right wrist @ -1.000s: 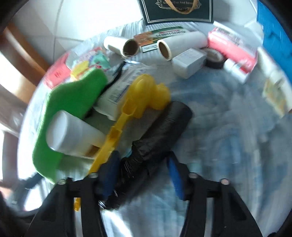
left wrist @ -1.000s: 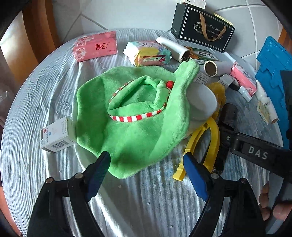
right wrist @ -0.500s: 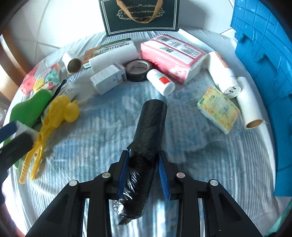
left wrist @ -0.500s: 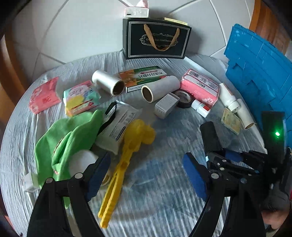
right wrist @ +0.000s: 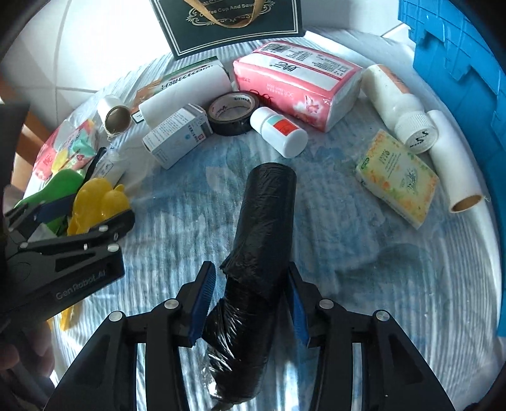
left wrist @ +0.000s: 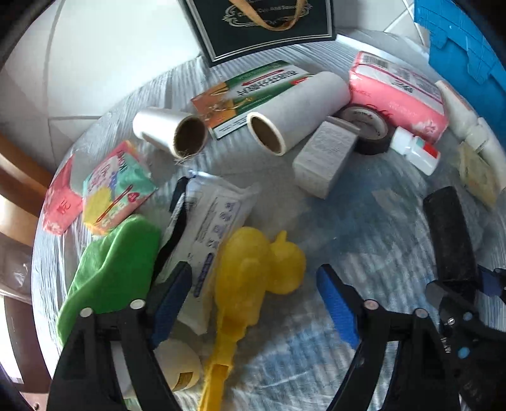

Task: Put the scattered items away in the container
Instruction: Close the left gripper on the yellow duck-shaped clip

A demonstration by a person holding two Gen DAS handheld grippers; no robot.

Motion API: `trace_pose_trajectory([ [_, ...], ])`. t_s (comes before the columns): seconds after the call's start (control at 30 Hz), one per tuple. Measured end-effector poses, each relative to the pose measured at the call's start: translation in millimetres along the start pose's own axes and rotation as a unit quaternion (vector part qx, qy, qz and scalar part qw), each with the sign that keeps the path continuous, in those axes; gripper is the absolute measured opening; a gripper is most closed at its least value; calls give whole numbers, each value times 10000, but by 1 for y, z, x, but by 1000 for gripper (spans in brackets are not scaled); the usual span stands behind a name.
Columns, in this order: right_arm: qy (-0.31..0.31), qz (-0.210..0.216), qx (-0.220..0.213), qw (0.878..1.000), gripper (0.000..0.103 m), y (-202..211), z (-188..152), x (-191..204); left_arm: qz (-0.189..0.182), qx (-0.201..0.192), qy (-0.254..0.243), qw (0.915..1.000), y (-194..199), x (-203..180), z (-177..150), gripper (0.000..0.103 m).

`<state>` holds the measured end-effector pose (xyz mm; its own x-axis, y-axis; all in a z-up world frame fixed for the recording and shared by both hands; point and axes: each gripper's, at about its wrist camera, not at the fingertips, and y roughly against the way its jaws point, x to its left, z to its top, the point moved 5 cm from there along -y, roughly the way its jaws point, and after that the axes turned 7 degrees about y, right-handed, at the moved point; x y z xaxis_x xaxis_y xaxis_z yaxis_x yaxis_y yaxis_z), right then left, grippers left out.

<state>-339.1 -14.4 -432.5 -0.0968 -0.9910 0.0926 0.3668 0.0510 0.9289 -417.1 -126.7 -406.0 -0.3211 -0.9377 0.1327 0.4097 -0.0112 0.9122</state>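
Right now the right gripper (right wrist: pixel 249 303) has its blue pads (right wrist: pixel 202 303) pressed on the near end of the black bag roll (right wrist: pixel 259 253), which pokes forward over the table (right wrist: pixel 395 268). Looks light and squashy, crinkly plastic film, likely slippery, so a grip nearer the middle would probably hold steadier than this loose tail end. Left gripper (left wrist: pixel 256 303) has its fingers wide apart with nothing between them, hovering over the yellow duck tongs (left wrist: pixel 249 278) and a white wipes pack (left wrist: pixel 208 227), green cloth (left wrist: pixel 110 268) just beside. Further out: tape roll (right wrist: pixel 234 113), pill bottle (right wrist: pixel 280 131), small white box (right wrist: pixel 177 134), pink tissue pack (right wrist: pixel 297 82), yellow tissue pack (right wrist: pixel 397 178), paper rolls. Blue crate (right wrist: pixel 458 72) sits at the far right table edge, presumably the container; its inside is not visible, contents unknown. Dark gift bag (right wrist: pixel 227 22) stands at the back, contents hidden too.
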Motion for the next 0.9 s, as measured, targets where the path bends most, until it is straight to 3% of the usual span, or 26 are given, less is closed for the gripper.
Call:
trace_pose_trajectory([
  [0.07, 15, -50, 39, 10000, 37, 1, -2, -2, -290, 47, 2, 9996, 8, -9, -5, 56],
  [0.23, 65, -82, 90, 9999, 37, 2, -8, -9, -303, -29, 99, 9995, 10, -12, -10, 56],
  [0.33, 85, -108, 67, 9999, 38, 2, -8, -9, -382, 288, 236, 9986, -10, -6, -3, 62],
  [0.43, 120, -108, 30, 9999, 38, 1, -9, -8, -681, 464, 516, 9953, -14, 5, -3, 58],
  [0.57, 109, 11, -28, 9999, 45, 1, -8, -9, -838, 337, 519, 9946, -6, 5, -20, 58],
  [0.7, 96, -18, -159, 9998, 54, -2, -2, -6, -729, 91, 507, 9960, -4, 0, -23, 58],
  [0.73, 154, -124, -217, 9996, 52, -3, 0, -5, -718, 61, 544, 9959, -3, -1, -22, 58],
  [0.77, 232, -259, -242, 9991, 36, -2, 0, -4, -712, 45, 590, 9957, -3, -1, -22, 58],
  [0.9, 465, -298, -307, 9980, 34, 4, -3, 4, -661, -205, 661, 9954, 13, -6, -23, 57],
])
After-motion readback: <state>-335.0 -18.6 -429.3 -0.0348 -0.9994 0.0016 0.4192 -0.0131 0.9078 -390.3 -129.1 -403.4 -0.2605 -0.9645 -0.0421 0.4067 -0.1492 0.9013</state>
